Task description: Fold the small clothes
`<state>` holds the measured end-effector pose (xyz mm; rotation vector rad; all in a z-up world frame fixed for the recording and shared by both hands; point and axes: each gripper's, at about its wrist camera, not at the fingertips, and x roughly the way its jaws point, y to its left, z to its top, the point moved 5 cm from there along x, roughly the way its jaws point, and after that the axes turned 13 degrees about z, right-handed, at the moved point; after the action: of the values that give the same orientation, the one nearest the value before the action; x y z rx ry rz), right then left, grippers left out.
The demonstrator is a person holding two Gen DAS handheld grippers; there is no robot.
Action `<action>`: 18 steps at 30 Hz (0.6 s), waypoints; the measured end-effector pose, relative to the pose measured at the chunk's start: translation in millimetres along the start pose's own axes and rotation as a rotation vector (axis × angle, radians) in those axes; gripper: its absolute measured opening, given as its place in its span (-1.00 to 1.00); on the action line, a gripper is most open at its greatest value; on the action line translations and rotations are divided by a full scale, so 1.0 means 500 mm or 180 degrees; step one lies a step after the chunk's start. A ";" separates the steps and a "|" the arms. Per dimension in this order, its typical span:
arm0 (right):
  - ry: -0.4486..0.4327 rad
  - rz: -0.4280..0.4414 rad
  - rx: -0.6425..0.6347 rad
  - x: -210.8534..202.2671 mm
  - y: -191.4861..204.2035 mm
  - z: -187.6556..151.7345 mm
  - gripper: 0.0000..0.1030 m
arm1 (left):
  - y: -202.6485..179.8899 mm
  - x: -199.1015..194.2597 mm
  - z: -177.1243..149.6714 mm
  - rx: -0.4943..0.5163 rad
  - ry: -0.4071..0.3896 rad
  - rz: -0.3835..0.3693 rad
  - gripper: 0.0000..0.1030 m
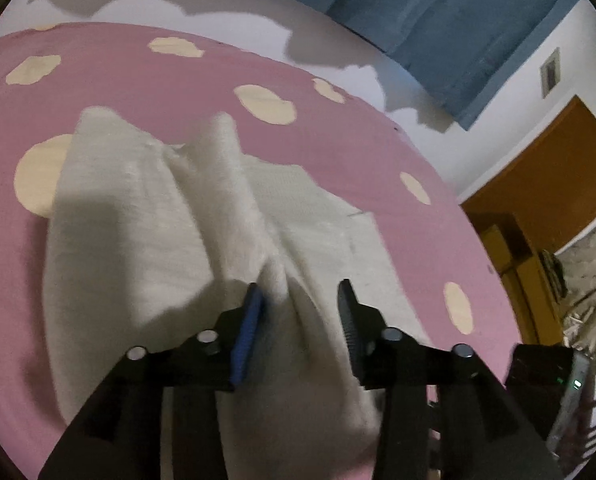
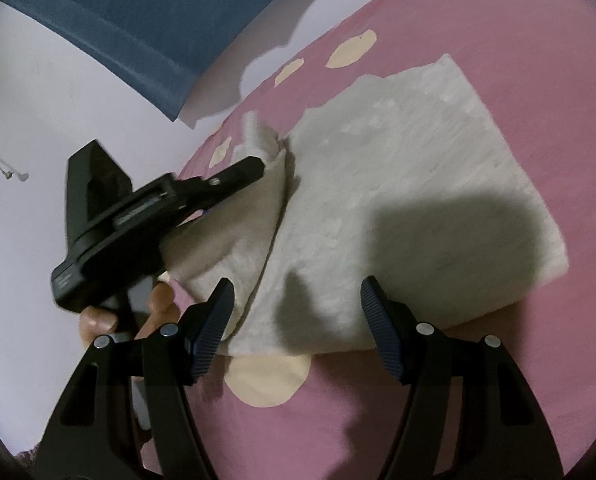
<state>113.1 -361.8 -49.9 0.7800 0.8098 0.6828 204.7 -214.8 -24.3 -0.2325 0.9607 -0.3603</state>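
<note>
A white fuzzy garment (image 1: pixel 145 240) lies on a pink bed cover with cream spots (image 1: pixel 338 152). My left gripper (image 1: pixel 302 304) has its jaws apart, with a raised fold of the garment running between the two fingers. In the right wrist view the left gripper (image 2: pixel 253 168) lifts the garment's left edge (image 2: pixel 233 224) off the bed. My right gripper (image 2: pixel 298 304) is open and empty, hovering just above the near edge of the garment (image 2: pixel 418 184). Whether the left fingers pinch the cloth is unclear.
The pink cover (image 2: pixel 458 380) spreads around the garment. A blue headboard or curtain (image 1: pixel 458 20) and white wall lie beyond the bed. A brown wooden door and cabinet (image 1: pixel 546 184) stand at the right. A phone-like device (image 1: pixel 566 392) sits on the right gripper's body.
</note>
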 end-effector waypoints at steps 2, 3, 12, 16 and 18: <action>-0.0011 0.0018 0.0047 -0.008 -0.003 0.004 0.27 | -0.013 -0.021 -0.008 0.0009 -0.0022 -0.0099 -0.02; -0.0010 0.0027 0.0070 -0.011 -0.003 0.007 0.27 | -0.018 -0.031 -0.011 0.0031 -0.0047 -0.0119 0.05; 0.0169 0.0217 0.0251 -0.002 -0.001 0.042 0.27 | 0.097 -0.142 -0.056 0.0041 -0.0521 0.0316 0.54; 0.0367 0.0246 0.0337 0.036 -0.008 0.063 0.27 | 0.176 -0.162 -0.099 -0.0140 -0.0471 0.0372 0.54; 0.0496 0.0242 0.0436 0.059 -0.019 0.066 0.27 | 0.190 -0.168 -0.125 -0.0155 -0.0443 0.0367 0.54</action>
<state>157.9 -355.0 -53.1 0.8927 0.9802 0.7689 127.7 -96.3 -28.6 -0.2422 0.8422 -0.2124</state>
